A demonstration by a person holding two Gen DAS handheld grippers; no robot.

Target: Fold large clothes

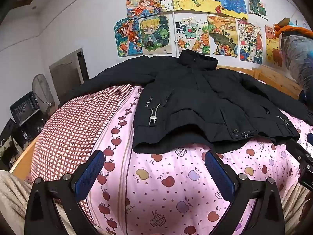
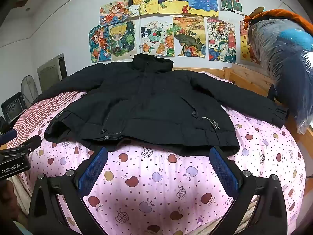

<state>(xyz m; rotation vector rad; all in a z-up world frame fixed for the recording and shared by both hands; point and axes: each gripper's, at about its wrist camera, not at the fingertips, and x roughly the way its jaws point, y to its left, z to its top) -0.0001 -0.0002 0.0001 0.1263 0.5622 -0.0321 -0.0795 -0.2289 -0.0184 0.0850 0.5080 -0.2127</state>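
The black jacket (image 1: 195, 98) carries "SINCE" plus unclear digits at its seven o'clock hem. The left gripper (image 2: 13, 154) reads "GenRobot.AI". A wall drawing (image 2: 220, 39) shows "2024".

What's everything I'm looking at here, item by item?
Hooded padded jacket: one, black, spread flat on the bed, sleeves out.
Apple-print bedsheet: one, pink, under the jacket.
Checked pillow: one, red and white, left of the jacket.
Children's drawings: about a dozen, multicoloured, on the white wall.
Plastic-wrapped bundle: one, grey-blue, right bed edge.
Wooden bed frame: one, light pine.
Left gripper: black, blue pads, open, empty.
Right gripper: same, open, empty.
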